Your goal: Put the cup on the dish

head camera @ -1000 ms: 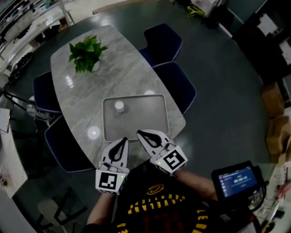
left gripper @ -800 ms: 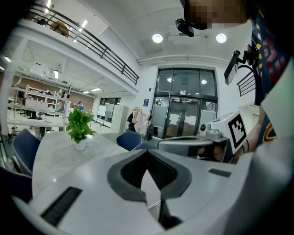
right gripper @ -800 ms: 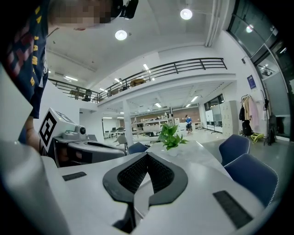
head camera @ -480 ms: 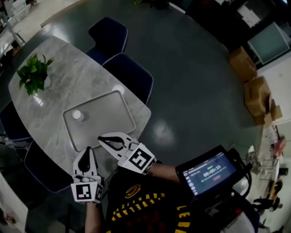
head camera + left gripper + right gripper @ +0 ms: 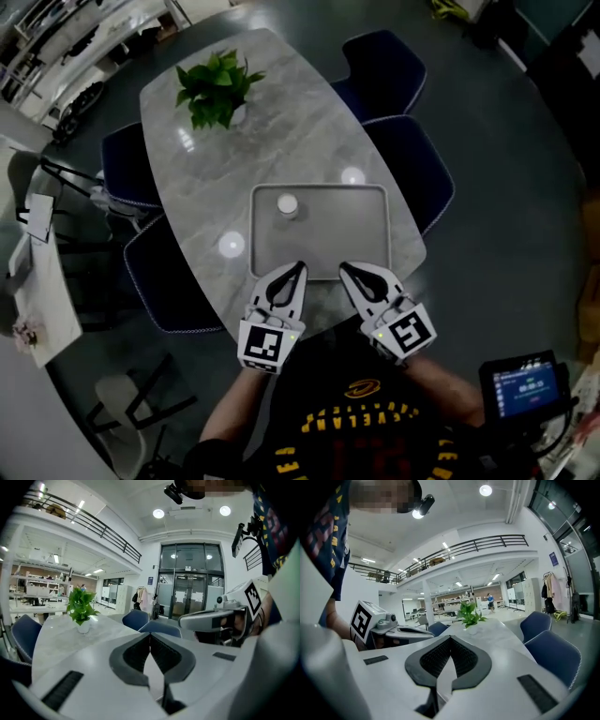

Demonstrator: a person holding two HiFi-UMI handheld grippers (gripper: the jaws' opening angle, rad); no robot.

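A small white cup (image 5: 287, 206) stands upright near the far left corner of a grey tray-like dish (image 5: 361, 239) on the marble table. My left gripper (image 5: 299, 267) and right gripper (image 5: 343, 268) are both shut and empty, side by side above the dish's near edge, well short of the cup. In the left gripper view the jaws (image 5: 150, 634) meet at their tips, and the right gripper's body (image 5: 220, 618) shows alongside. In the right gripper view the jaws (image 5: 450, 638) are likewise closed; the cup is hidden behind them.
A potted green plant (image 5: 217, 89) stands at the table's far end, also in view as the plant (image 5: 81, 606) and the plant (image 5: 469, 613). Dark blue chairs (image 5: 412, 173) flank the table on both sides. A handheld screen (image 5: 525, 386) sits at lower right.
The head view has swung back to centre over the table. Both grippers now sit level side by side at the dish's near edge, still shut.
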